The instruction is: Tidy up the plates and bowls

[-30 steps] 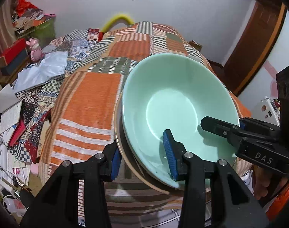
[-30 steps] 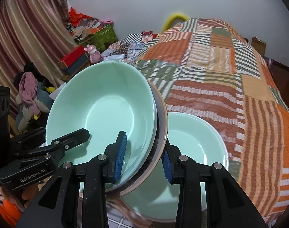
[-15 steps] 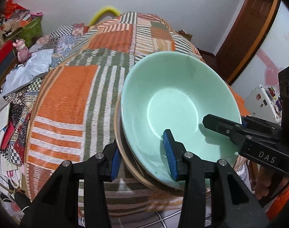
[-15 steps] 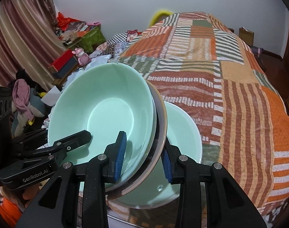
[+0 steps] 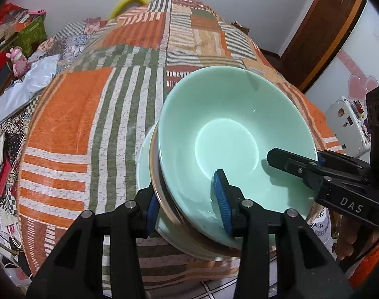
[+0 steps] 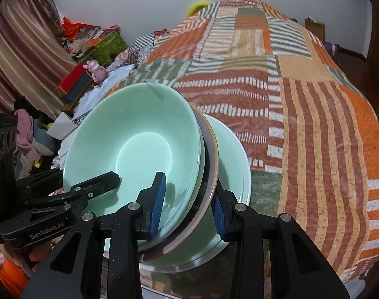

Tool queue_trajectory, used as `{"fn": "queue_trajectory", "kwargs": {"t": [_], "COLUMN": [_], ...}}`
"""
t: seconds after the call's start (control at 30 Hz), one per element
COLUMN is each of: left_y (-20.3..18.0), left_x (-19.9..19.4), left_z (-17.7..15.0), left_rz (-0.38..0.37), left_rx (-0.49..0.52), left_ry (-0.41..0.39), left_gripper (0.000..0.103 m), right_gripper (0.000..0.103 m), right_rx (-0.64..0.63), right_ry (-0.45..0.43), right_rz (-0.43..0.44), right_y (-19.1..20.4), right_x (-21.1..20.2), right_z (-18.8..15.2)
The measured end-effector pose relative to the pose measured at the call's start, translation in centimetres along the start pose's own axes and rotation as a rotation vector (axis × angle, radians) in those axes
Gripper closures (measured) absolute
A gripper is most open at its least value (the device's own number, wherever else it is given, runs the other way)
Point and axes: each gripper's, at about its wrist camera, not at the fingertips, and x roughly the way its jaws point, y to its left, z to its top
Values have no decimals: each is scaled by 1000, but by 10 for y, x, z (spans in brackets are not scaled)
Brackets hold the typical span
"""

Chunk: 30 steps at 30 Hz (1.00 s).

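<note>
Both hand-held grippers, left [image 5: 188,208] and right [image 6: 188,203], pinch opposite rims of a stacked bowl [image 6: 137,154]; lower it level onto the bowl below [image 6: 235,164], releasing together.

I read "DAS" on my right gripper [image 5: 350,208] and "GenRobot.AI" on my left gripper [image 6: 49,231], nothing else legible.

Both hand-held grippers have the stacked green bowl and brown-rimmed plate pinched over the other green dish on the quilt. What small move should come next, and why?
Probably lower the stack a little further, level it, then release. The left hand-held gripper and right hand-held gripper clamp opposite rims of the green bowl and brown-rimmed plate, tilted over the lower green dish on the quilt.
</note>
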Motion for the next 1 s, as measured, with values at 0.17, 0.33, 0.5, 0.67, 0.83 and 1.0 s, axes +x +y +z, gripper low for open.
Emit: {"fn": "queue_trajectory", "kwargs": {"t": [0.17, 0.33, 0.5, 0.67, 0.83, 1.0], "left_y": [0, 3, 4, -3, -16, -27], "left_x": [1, -2, -32, -78, -129, -178], "left_z": [-1, -2, 2, 3, -2, -14], "left_rz": [-3, -8, 22, 21, 28, 42], "left_rx": [13, 6, 21, 50, 76, 100], "left_ry": [-9, -22, -117, -254, -414, -582], "left_gripper": [62, 62, 62, 59, 51, 39], "right_gripper": [71, 70, 68, 68, 67, 64], "right_rx": [7, -6, -36, -72, -155, -203], "right_ry": [-10, -12, -63, -167, -323, -463], "right_rz": [11, 5, -37, -46, -72, -58], "right_y": [-1, 0, 3, 10, 35, 57], "right_x": [0, -2, -21, -56, -104, -148], "right_z": [-3, -4, -1, 2, 0, -6]}}
